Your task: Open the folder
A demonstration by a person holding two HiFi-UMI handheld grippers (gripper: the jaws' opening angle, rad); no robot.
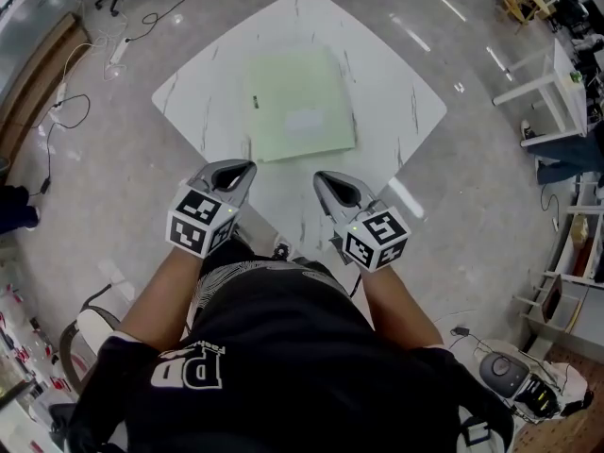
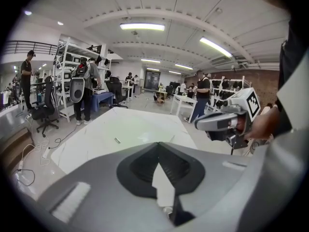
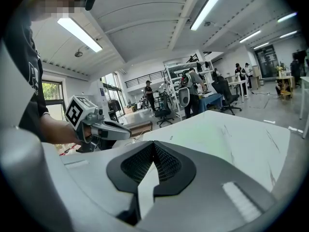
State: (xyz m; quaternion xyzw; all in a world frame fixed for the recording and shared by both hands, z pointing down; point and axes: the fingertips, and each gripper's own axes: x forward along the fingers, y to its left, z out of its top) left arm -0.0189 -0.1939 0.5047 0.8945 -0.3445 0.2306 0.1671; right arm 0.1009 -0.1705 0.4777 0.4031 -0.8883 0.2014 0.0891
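Note:
A pale green folder (image 1: 300, 105) lies flat and closed on the white marble-patterned table (image 1: 396, 92), with a small clip (image 1: 254, 100) at its left edge. My left gripper (image 1: 247, 166) hovers over the table's near edge, short of the folder, jaws together and empty. At the same distance to the right my right gripper (image 1: 319, 176) is shut too, holding nothing. The left gripper view looks over the joined tips (image 2: 158, 144) toward the folder (image 2: 133, 129). In the right gripper view the joined tips (image 3: 153, 144) point at the folder (image 3: 203, 135).
The table stands cornerwise on a grey floor. Cables (image 1: 57, 111) trail at the left, a white desk (image 1: 557, 88) and shelving (image 1: 576, 243) stand at the right. Several people (image 2: 84, 88) and racks (image 2: 63, 71) are in the room beyond.

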